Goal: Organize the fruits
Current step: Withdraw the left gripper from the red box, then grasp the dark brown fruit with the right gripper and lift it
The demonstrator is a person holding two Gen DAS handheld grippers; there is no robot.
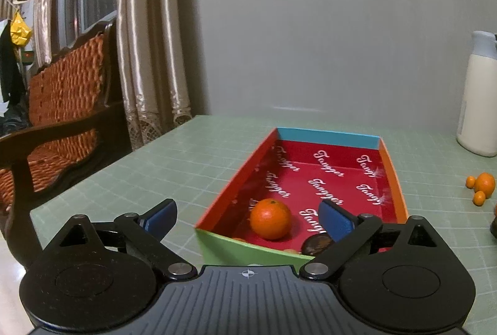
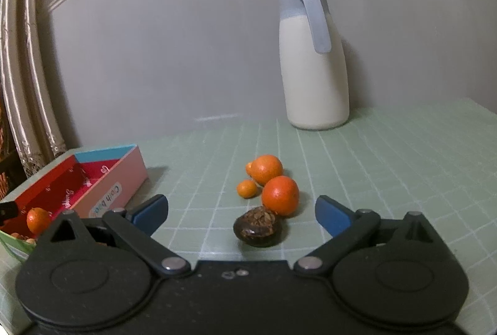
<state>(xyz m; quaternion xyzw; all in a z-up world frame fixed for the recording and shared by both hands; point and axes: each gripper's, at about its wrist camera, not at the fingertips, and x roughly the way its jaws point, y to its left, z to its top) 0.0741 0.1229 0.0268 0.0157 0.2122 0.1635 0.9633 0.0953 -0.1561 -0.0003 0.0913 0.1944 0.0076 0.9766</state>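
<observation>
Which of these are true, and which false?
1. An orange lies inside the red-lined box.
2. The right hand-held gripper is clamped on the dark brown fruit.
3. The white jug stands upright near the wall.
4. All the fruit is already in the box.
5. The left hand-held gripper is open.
1. True: an orange lies in the box.
2. False: the right hand-held gripper is open; the dark brown fruit lies on the mat between its fingers, untouched.
3. True: the white jug stands upright.
4. False: oranges and smaller orange fruits remain on the mat.
5. True: the left hand-held gripper holds nothing.
</observation>
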